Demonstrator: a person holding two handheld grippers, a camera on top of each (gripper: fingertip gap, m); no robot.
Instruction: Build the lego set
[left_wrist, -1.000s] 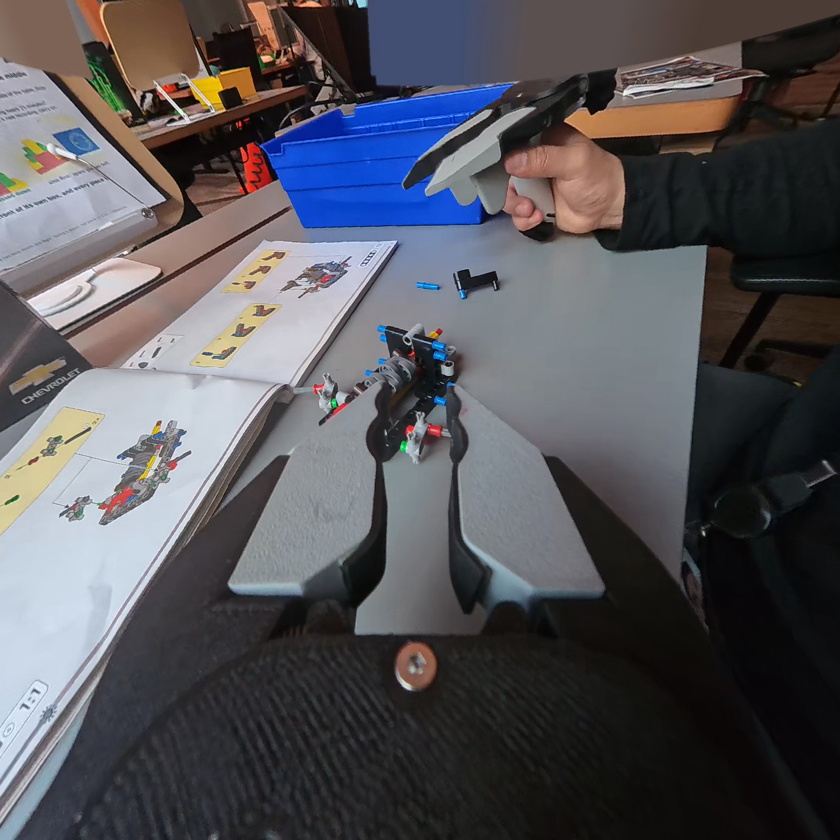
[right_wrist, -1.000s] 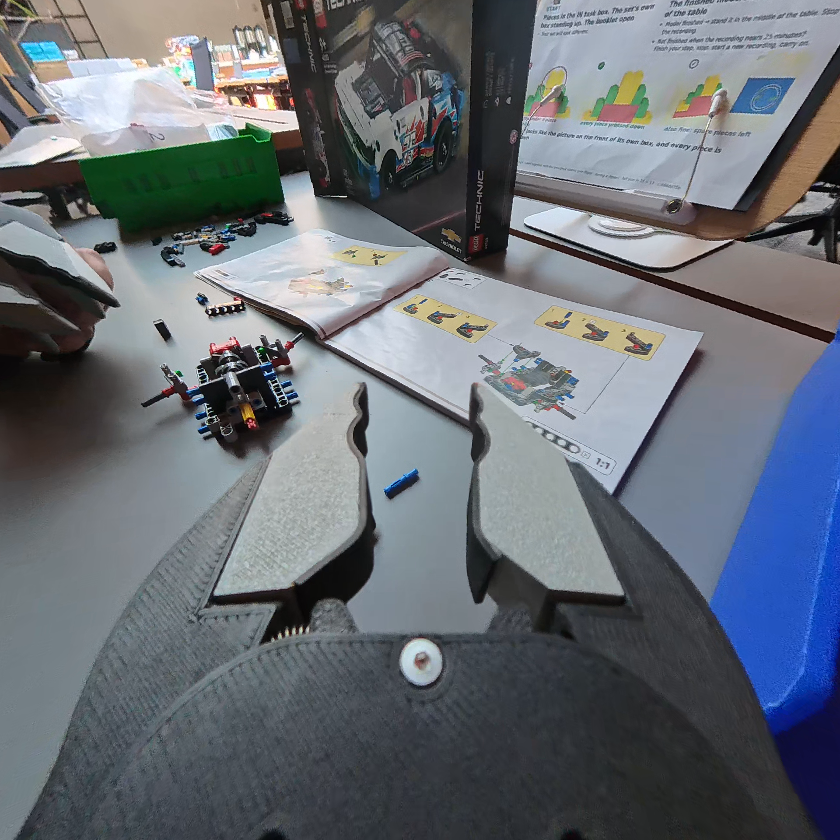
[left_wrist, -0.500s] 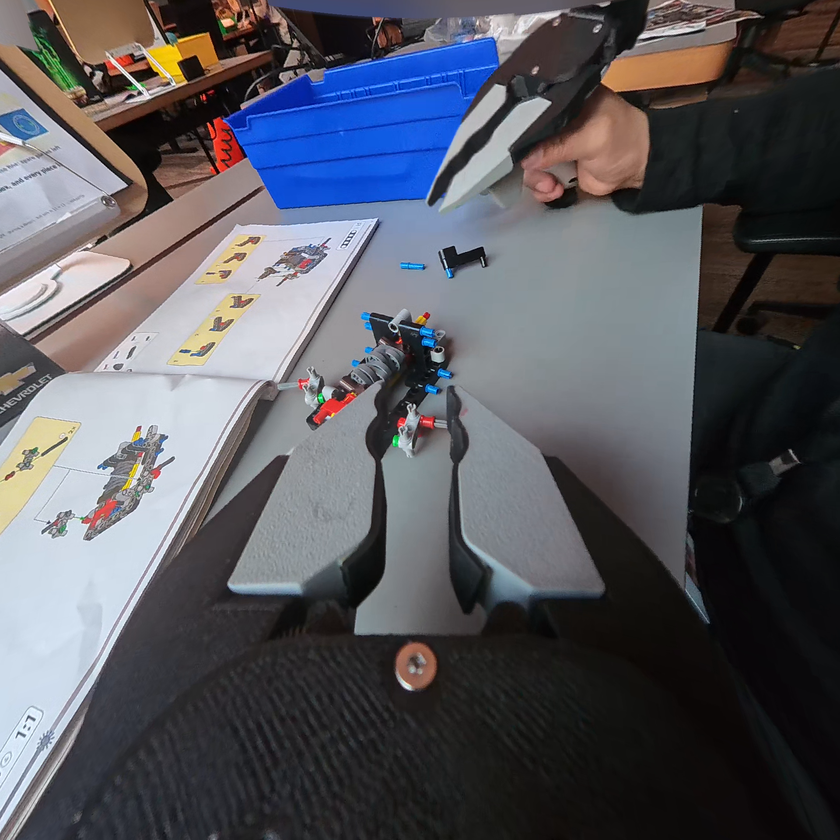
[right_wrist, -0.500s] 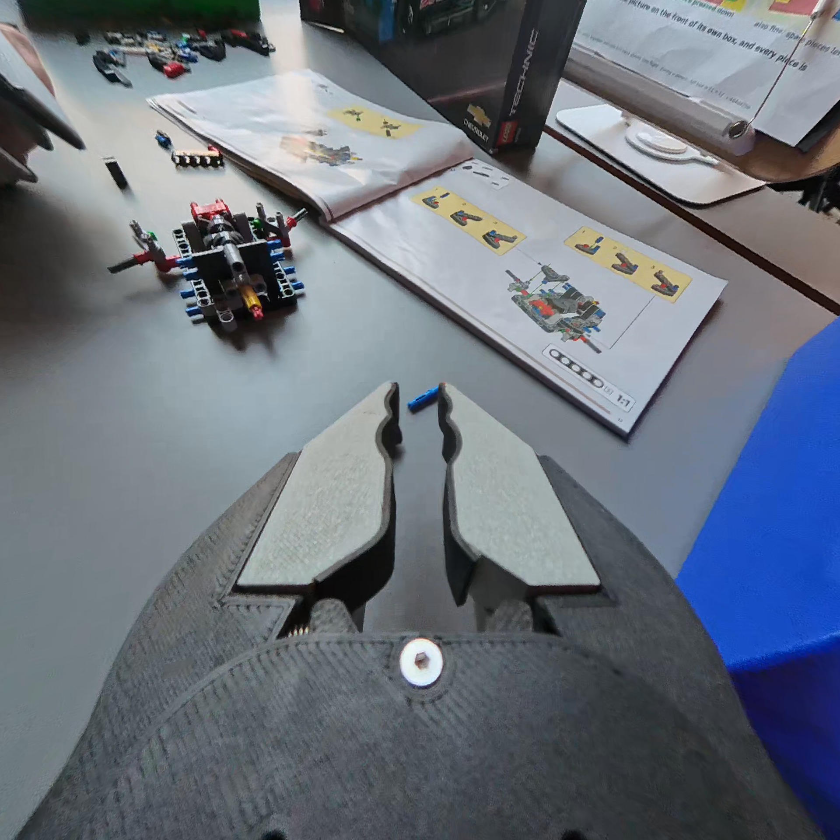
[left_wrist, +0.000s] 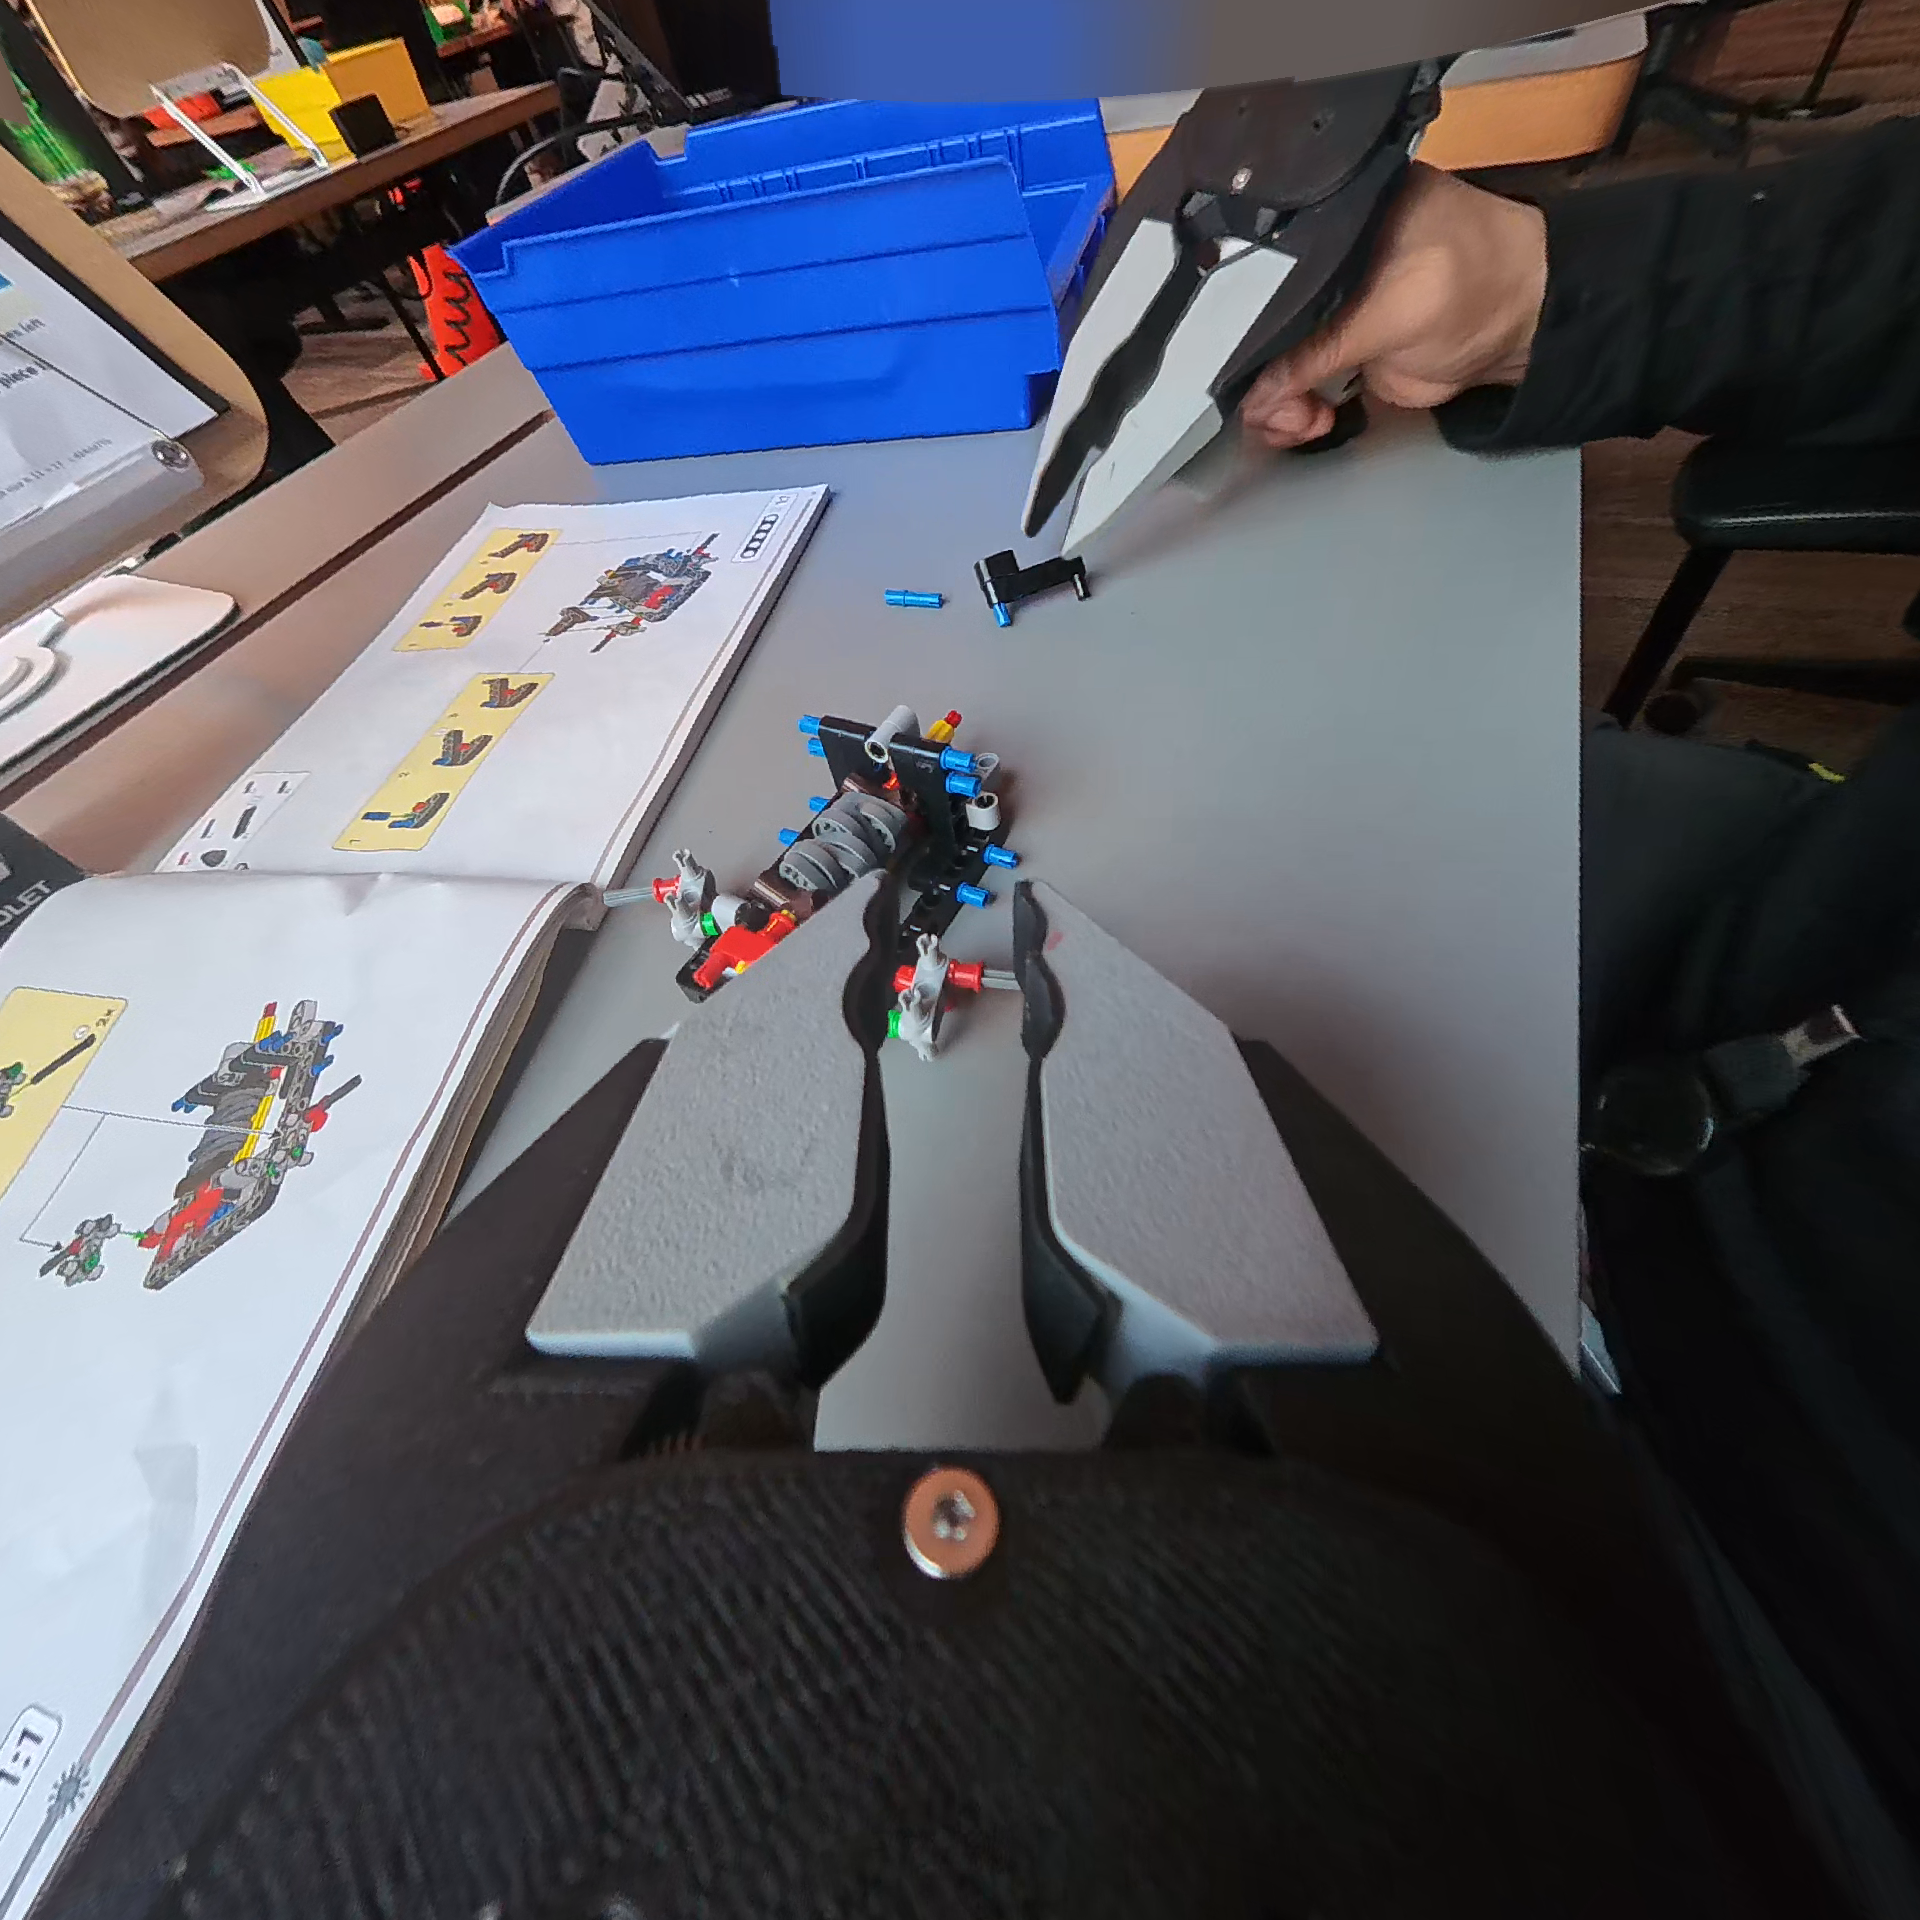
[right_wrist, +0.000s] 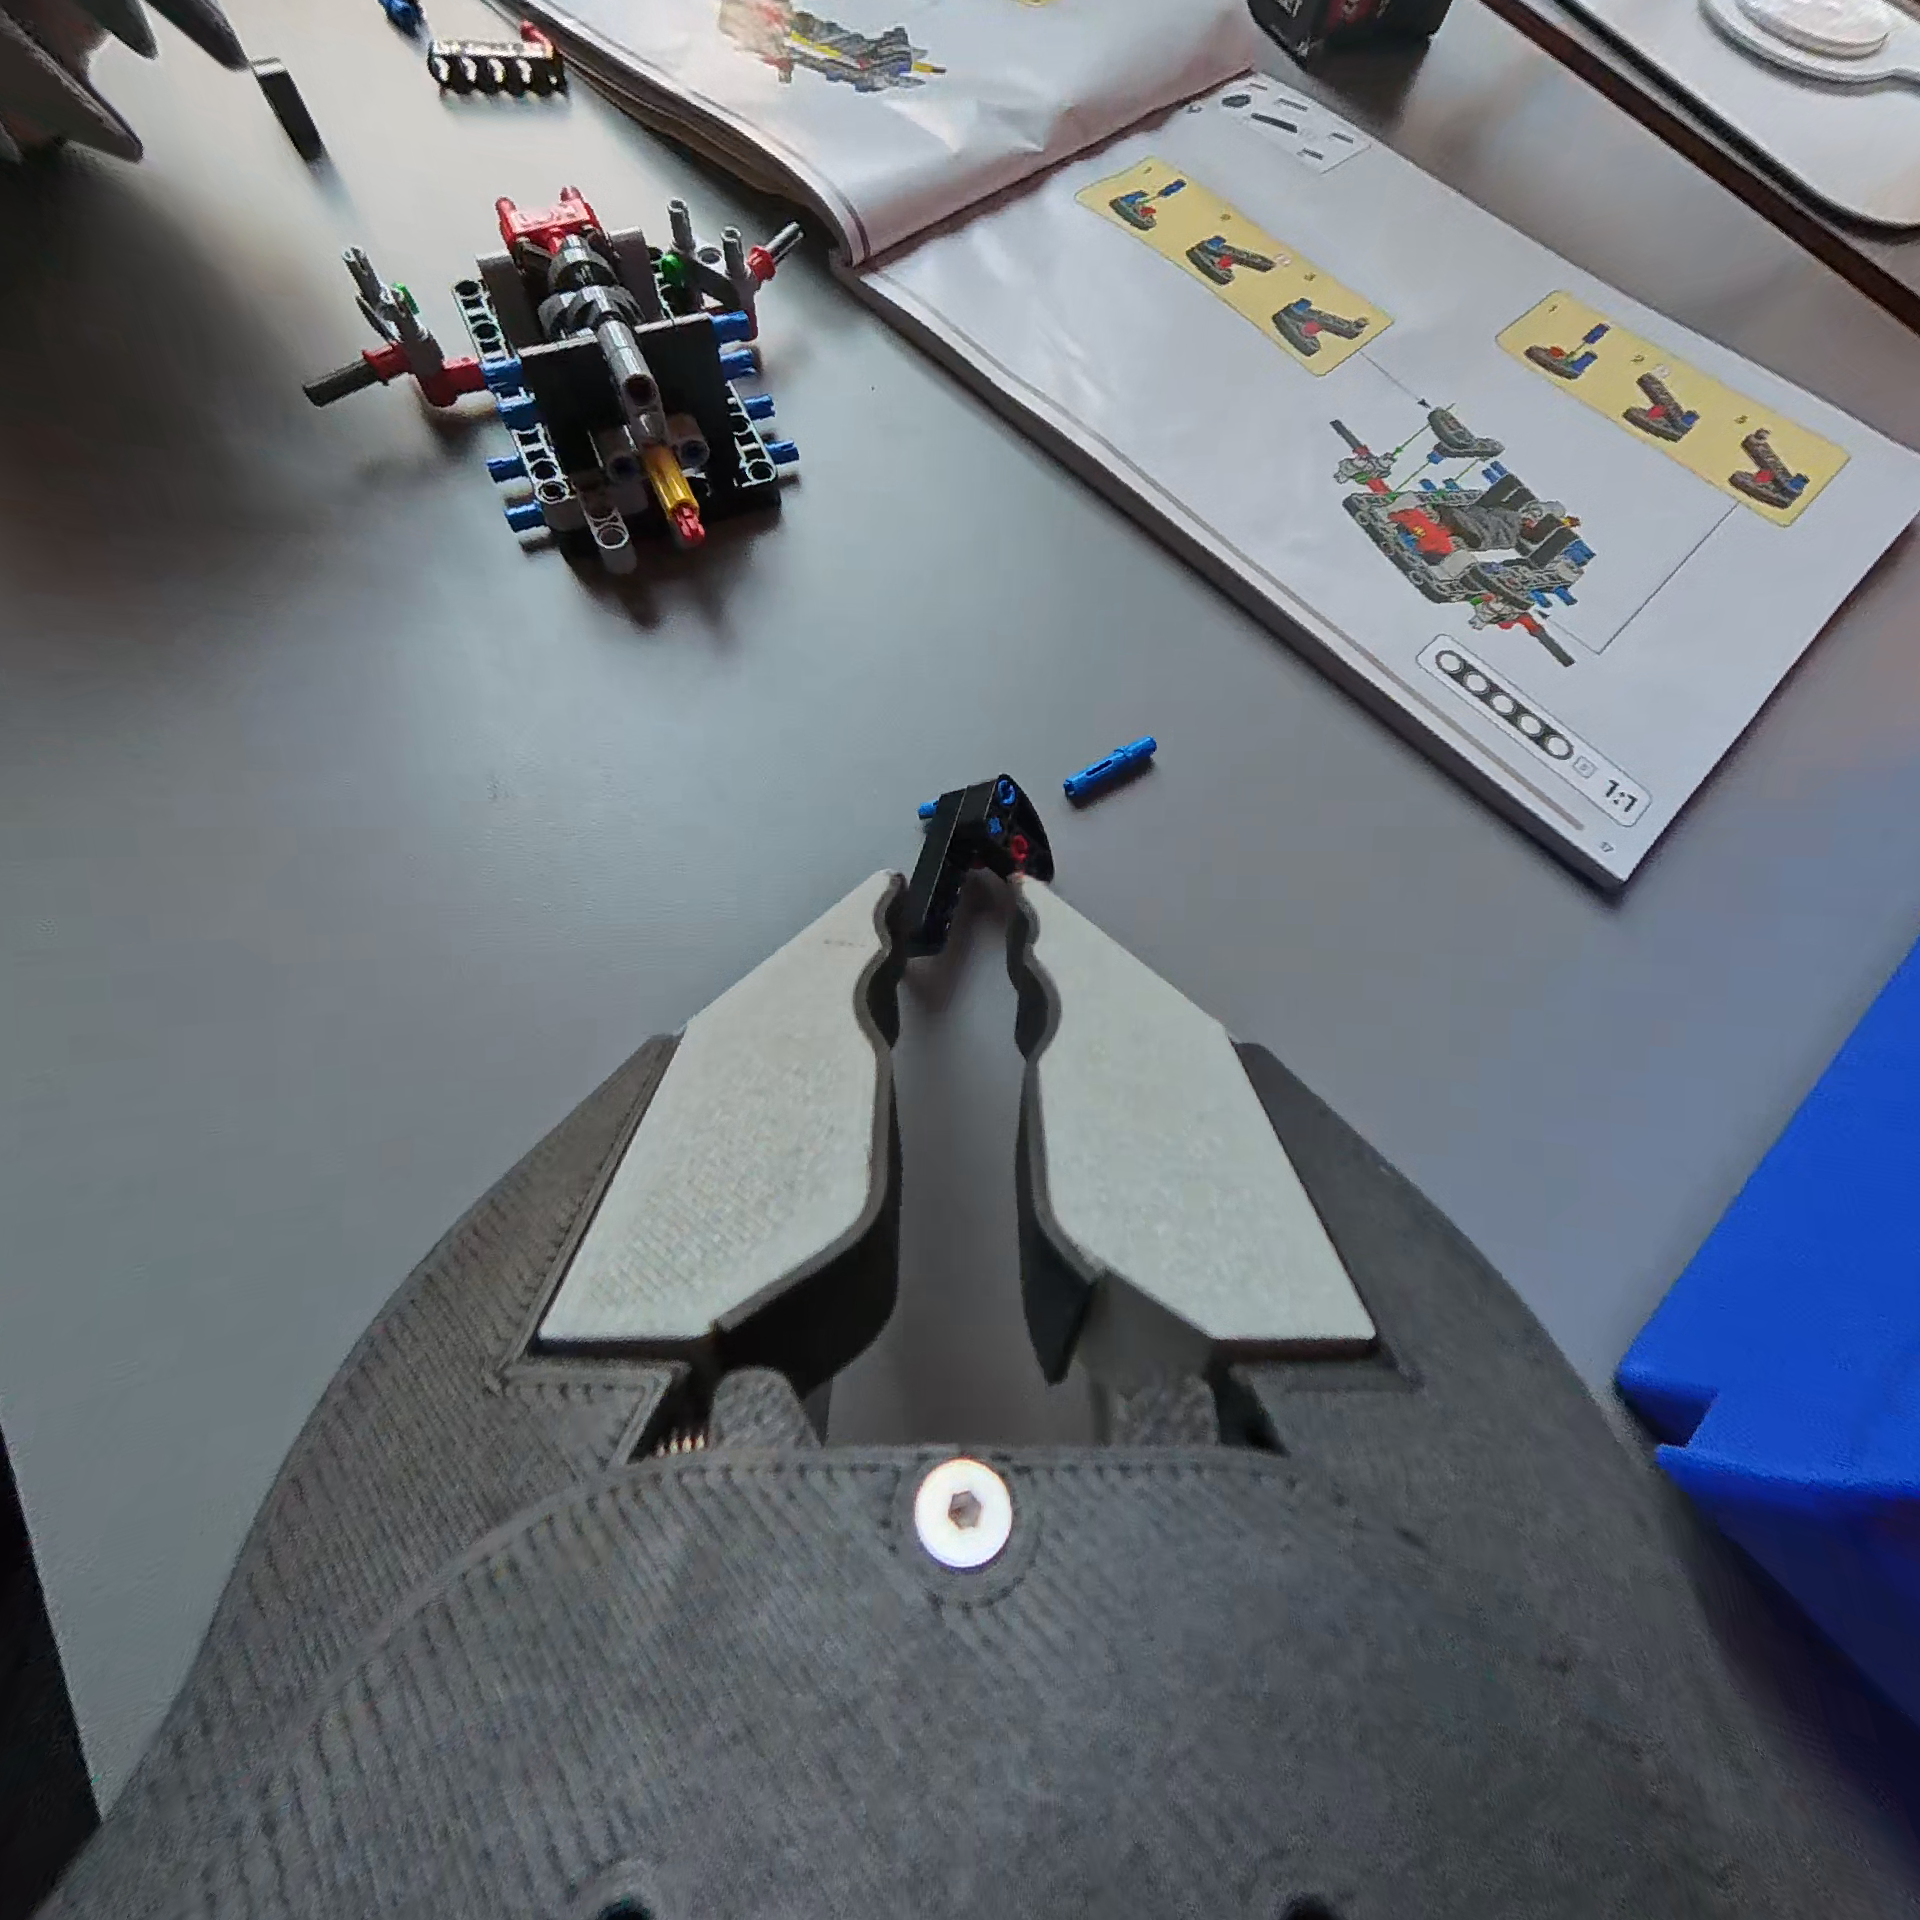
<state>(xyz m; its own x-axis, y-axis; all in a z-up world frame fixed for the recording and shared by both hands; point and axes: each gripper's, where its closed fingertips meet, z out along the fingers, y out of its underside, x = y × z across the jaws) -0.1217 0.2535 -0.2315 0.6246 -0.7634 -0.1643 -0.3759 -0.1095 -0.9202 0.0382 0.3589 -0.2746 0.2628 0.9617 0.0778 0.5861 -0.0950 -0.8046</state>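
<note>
On the bench (left_wrist: 1299, 831) the part-built lego chassis (left_wrist: 883, 842) sits just right of the open instruction booklet (left_wrist: 488, 748) (seen from the left wrist). Beyond it lie a loose pin (left_wrist: 913, 597) and, just to its right, a small bent piece (left_wrist: 1023, 577), apart from each other. A bin (left_wrist: 790, 312) stands at the far edge, behind both. The bent piece (right_wrist: 971, 847) lies between the chassis (right_wrist: 603, 405) and the right gripper (right_wrist: 956, 909).

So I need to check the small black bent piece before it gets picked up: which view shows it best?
The right wrist view: the black bent piece lies close, just ahead of the right tongs, its blue pins visible. The left wrist view shows the piece far off and small, beneath the right tongs.
</note>
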